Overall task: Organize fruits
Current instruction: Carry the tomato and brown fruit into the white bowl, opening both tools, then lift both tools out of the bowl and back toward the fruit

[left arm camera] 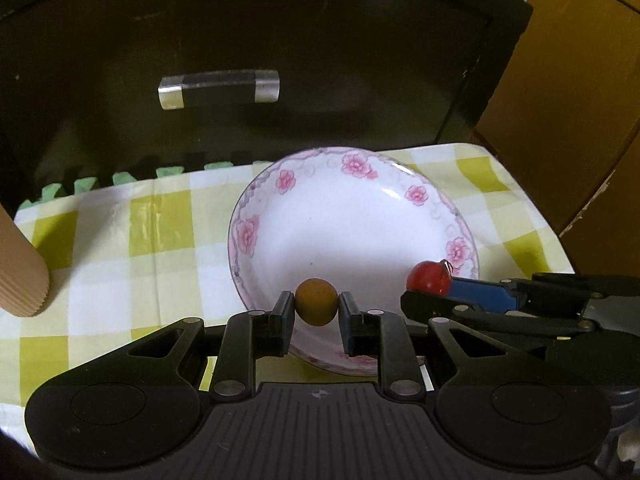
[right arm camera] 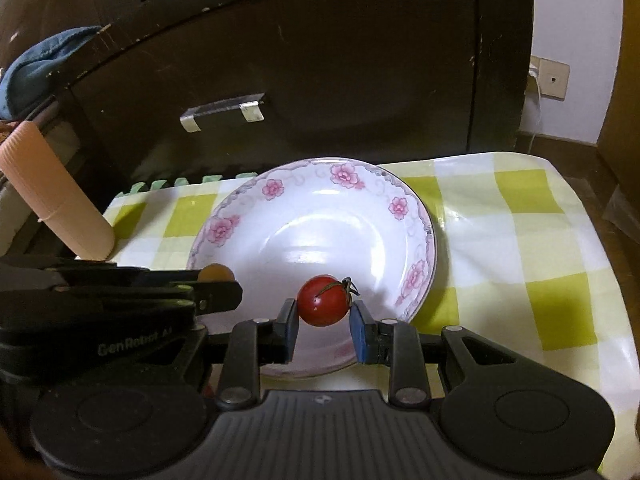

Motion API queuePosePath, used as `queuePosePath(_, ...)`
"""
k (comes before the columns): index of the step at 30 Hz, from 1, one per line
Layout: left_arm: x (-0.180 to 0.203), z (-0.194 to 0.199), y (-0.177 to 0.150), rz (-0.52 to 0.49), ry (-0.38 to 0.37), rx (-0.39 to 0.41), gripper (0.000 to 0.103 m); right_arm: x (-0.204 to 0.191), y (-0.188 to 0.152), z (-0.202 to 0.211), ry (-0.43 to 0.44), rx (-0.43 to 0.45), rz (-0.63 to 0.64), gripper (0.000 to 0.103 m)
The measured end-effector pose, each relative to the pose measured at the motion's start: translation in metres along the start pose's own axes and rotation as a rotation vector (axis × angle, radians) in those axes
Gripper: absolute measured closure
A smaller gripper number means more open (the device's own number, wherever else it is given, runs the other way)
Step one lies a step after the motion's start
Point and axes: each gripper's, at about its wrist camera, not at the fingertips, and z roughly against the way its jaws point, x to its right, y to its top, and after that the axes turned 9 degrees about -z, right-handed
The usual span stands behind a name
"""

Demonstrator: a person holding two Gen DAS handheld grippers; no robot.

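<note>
A dark cabinet (left arm camera: 280, 60) with a clear handle (left arm camera: 219, 89) stands at the far side, behind a small table under a yellow-green checked cloth (left arm camera: 120, 240). On the cloth sits a white plate (left arm camera: 352, 216) with pink flowers round its rim, and it has nothing lying in it. A ribbed pink tube (left arm camera: 22, 276) rests at the left edge of the cloth, well apart from the plate.

Both grippers hang over the near side of the plate, side by side. The left gripper (left arm camera: 316, 308) has its fingers closed on a small brown fruit (left arm camera: 316, 301), a pad pressing on each side, above the plate's near rim. Just to its right, the right gripper (right arm camera: 325, 320) pinches a red tomato (right arm camera: 324, 300) between its blue pads, the green stem pointing right. The tomato is also held above the near part of the plate, not touching it.
</note>
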Motion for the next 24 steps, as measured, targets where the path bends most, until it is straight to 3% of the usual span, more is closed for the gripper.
queuePosePath(10, 0.002, -0.006, -0.002, -0.014, 0.019, -0.007, 0.073, 0.004, -0.001, -0.011, 0.001, -0.006, 0.007, 0.074)
queuePosePath(24, -0.002, 0.006, 0.002, -0.009, 0.035, 0.028, 0.055, 0.005, 0.003, -0.002, -0.01, 0.042, 0.018, 0.072)
